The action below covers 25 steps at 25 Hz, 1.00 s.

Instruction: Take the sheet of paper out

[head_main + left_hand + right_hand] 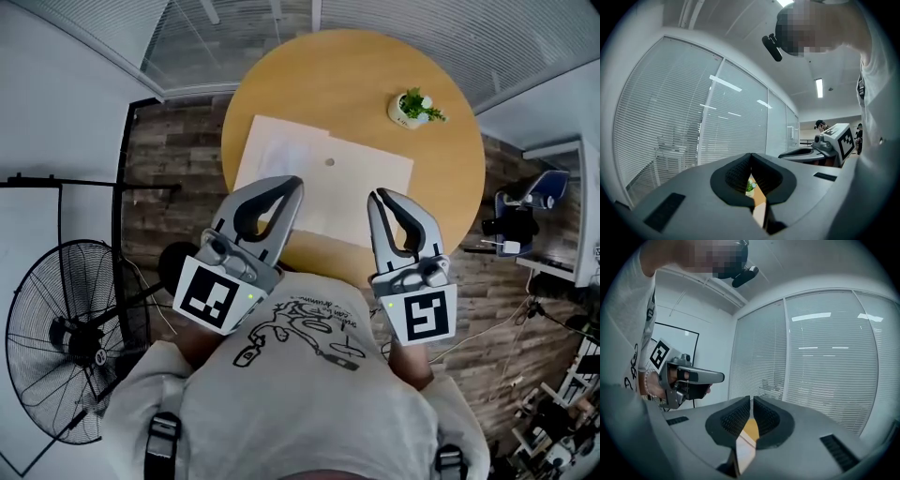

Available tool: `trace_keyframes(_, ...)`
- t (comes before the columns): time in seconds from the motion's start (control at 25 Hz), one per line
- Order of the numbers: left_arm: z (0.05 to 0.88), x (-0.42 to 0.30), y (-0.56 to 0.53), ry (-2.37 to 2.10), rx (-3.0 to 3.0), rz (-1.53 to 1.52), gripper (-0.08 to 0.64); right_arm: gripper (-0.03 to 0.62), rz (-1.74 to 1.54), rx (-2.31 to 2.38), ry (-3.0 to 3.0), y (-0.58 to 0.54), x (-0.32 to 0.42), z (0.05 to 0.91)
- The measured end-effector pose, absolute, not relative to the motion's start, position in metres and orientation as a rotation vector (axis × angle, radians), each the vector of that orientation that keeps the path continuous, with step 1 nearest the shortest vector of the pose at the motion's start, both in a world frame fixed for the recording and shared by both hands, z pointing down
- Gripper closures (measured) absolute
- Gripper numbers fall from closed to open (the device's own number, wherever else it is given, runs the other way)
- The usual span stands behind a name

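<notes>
On the round wooden table [300, 84] lies a pale flat folder [366, 183] with a small round dot near its far edge. A white sheet of paper [277, 145] shows from under its far-left side. Both grippers hover level over the table's near edge and touch nothing. My left gripper [293, 182] [750, 155] is shut and empty, its tips over the folder's near-left part. My right gripper [377, 195] [752, 399] stands open by a narrow slit with nothing in it, above the folder's near-right edge. Through each gripper's jaws only a strip of table shows.
A small potted plant [413, 108] stands at the table's far right. A black floor fan [66, 342] is on the wooden floor at the left. Glass walls with blinds [234, 37] run behind the table. Office gear [520, 220] sits at the right.
</notes>
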<state>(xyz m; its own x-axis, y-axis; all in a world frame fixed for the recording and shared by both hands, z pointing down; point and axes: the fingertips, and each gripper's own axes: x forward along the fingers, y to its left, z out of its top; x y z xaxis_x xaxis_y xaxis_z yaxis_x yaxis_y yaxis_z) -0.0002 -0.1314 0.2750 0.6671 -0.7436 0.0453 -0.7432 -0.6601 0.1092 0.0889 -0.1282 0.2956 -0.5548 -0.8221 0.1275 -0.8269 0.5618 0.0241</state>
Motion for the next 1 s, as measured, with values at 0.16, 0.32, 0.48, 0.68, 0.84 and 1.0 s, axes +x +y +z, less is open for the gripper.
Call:
trace_keyframes(0.16,0.276,-0.008,-0.134,-1.245,2.753,-0.006,0.54,0.557,0.05,1.394,-2.667,-0.135,0.078,0.31)
trace_keyframes(0.32,0.276,-0.011,-0.137,-1.252,2.745,-0.021,0.54,0.555,0.023,1.372,-2.655,-0.141,0.071,0.33)
trace_keyframes(0.48,0.274,-0.011,-0.139,-1.257,2.729,-0.06,0.54,0.548,-0.011,1.317,-2.631,-0.145,0.065,0.356)
trace_keyframes(0.68,0.273,-0.015,-0.139,-1.265,2.724,-0.059,0.54,0.535,0.026,1.226,-2.541,-0.149,0.06,0.403)
trace_keyframes(0.84,0.277,-0.02,-0.137,-1.271,2.738,-0.013,0.54,0.519,0.132,1.208,-2.487,-0.149,0.055,0.439)
trace_keyframes(1.0,0.273,-0.025,-0.137,-1.288,2.715,-0.064,0.54,0.511,0.158,1.172,-2.489,-0.15,0.046,0.462)
